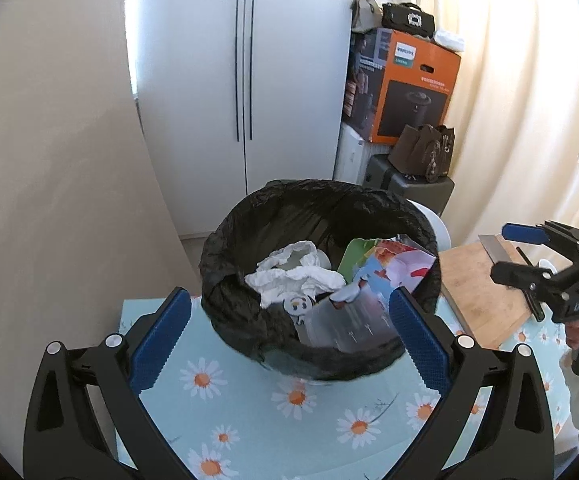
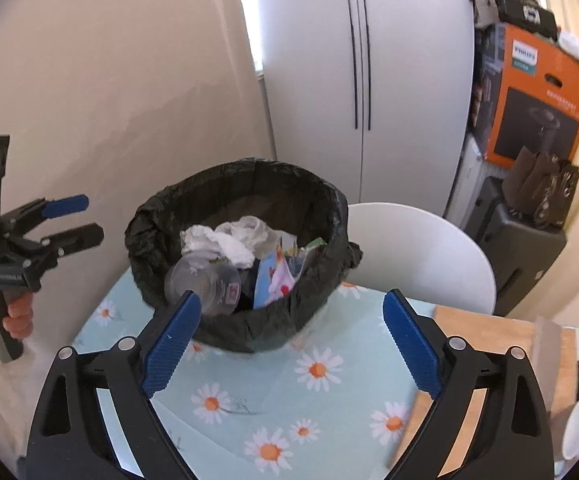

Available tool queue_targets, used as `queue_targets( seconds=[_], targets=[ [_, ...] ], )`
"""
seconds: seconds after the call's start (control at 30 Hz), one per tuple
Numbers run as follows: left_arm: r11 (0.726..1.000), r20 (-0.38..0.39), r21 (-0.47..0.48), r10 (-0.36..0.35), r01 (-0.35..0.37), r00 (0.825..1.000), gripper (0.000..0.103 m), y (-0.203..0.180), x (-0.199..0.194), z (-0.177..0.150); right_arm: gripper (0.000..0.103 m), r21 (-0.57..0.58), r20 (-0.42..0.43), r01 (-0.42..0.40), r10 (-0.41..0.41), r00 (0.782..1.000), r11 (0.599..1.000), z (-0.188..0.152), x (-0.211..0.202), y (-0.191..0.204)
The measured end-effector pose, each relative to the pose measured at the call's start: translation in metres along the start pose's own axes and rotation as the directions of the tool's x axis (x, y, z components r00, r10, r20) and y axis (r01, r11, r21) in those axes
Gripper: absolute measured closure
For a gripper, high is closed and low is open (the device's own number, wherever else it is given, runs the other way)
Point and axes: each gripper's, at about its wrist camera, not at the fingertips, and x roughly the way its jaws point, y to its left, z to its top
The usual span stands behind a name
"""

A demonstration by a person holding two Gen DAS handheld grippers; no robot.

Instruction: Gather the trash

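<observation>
Nearest each camera are the blue pads of its own tool: the left gripper (image 1: 289, 340) and the right gripper (image 2: 293, 348) both stand spread wide, with nothing between the fingers. Under them lies the daisy-print tablecloth (image 1: 249, 420), bare of loose litter in the part that shows.

Just beyond, straight ahead of both grippers and a little below them, sits the bin lined with a black bag (image 1: 321, 280). It holds crumpled white tissue (image 1: 293, 276), a colourful wrapper (image 1: 389, 268) and a clear plastic cup (image 2: 205, 280), which lies on its side with its base toward the right-hand camera. The bin seems about equally near to both hands, the left gripper coming at it from the left, the right from the right.

To the right a wooden cutting board (image 1: 485, 280) rests on the table, bearing a metal scraper-like blade (image 1: 493, 248). Any remaining trash would have to be sought there, nearer the right hand.
</observation>
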Motion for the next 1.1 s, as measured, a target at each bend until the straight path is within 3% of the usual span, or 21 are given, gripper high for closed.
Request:
queue_targets(
  seconds=[0.2,0.53,0.77,1.1],
  targets=[
    [1.000,-0.001,0.013,0.018,-0.018,1.000,0.006,-0.015,-0.022,-0.022,0.014,-0.011,0.015,-0.009,0.010,1.000,1.000,-0.018,-0.028,0.007],
    [0.999,-0.012,-0.023,-0.035,0.035,0.999,0.006,-0.038,-0.046,-0.071,0.014,-0.026,-0.005,0.013,-0.013,1.000,1.000,-0.059,-0.057,0.021],
    [0.999,0.001,0.038,0.007,-0.008,1.000,0.006,-0.057,-0.073,-0.085,0.014,0.004,-0.010,0.016,-0.016,1.000,1.000,-0.082,-0.073,0.024],
    [0.997,-0.011,0.044,0.067,-0.066,0.998,0.006,-0.061,-0.101,-0.094,0.013,0.028,0.001,0.010,-0.010,1.000,1.000,-0.101,-0.090,0.031]
  ],
)
